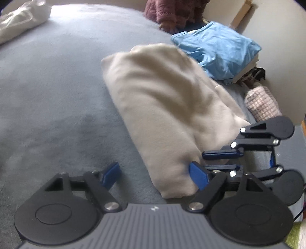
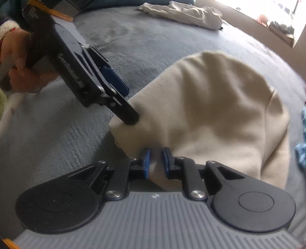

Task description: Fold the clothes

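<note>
A cream garment [image 1: 168, 107], folded into a long thick bundle, lies on the grey-blue blanket [image 1: 57, 95]; it also shows in the right wrist view [image 2: 210, 107]. My left gripper [image 1: 155, 175] is open, its right finger [image 1: 198, 178] touching the bundle's near end. My right gripper [image 2: 155, 162] is shut on the near edge of the cream garment. In the left wrist view the right gripper [image 1: 221, 160] comes in from the right. In the right wrist view the left gripper [image 2: 122, 99] comes in from the upper left.
A folded blue garment [image 1: 218, 49] sits on a stack beyond the bundle. A maroon garment [image 1: 168, 11] and a checked pink item [image 1: 262, 103] lie near the wall. A white garment [image 1: 23, 19] lies at the far left; it also shows in the right wrist view [image 2: 183, 13].
</note>
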{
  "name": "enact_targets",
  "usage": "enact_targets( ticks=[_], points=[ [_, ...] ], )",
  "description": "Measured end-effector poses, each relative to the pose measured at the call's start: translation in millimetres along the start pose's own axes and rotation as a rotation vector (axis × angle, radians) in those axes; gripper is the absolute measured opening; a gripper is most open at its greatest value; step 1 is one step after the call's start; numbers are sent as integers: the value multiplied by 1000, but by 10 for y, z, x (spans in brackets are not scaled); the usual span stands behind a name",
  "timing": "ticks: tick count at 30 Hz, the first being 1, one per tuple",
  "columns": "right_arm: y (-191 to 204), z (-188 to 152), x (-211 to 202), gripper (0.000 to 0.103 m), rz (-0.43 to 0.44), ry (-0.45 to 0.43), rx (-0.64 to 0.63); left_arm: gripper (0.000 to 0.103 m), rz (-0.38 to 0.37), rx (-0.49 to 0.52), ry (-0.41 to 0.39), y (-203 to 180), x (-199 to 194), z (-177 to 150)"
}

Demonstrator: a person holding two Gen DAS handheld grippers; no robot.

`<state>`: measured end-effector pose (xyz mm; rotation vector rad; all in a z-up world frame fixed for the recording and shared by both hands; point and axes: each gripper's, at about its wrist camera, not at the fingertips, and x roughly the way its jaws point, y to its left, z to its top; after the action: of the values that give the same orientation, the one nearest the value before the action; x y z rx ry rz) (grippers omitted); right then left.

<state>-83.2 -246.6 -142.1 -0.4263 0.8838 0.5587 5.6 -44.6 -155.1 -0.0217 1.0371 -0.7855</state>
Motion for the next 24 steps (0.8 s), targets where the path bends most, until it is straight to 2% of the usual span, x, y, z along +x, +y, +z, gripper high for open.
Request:
enact_targets(
  ticks=[3, 5, 7, 10, 13, 16, 18, 21, 24],
  points=[
    [-74, 73, -207, 14, -5, -6, -12, 78, -13, -8, -22, 29, -84, 55],
    [-168, 76, -347, 15, -57, -22, -12, 77, -23, -24, -37, 58, -116, 90],
    [-357, -3, -389, 15, -115, -23, 53, 77, -35, -44, -35, 85, -92, 117],
    [-658, -280, -237, 15, -164, 5, 204, 79, -35, -46, -12, 54, 40, 164],
    [-863, -330, -307, 15, -124, -29, 363, 79, -19, -29, -11, 29, 59, 200],
    [-986, -215, -493, 16, -158, -82, 408, 78, 43, 41, -24, -77, 40, 302],
    [-1082, -133, -548, 17, -166, -126, 425, 76, 113, 116, -46, -213, 31, 400],
    [-1217, 9, -595, 17, -178, -193, 439, 76, 188, 239, -130, -462, -24, 529],
    [-1299, 268, -477, 17, -153, -254, 423, 76, 222, 340, -201, -682, -42, 622]
  ],
)
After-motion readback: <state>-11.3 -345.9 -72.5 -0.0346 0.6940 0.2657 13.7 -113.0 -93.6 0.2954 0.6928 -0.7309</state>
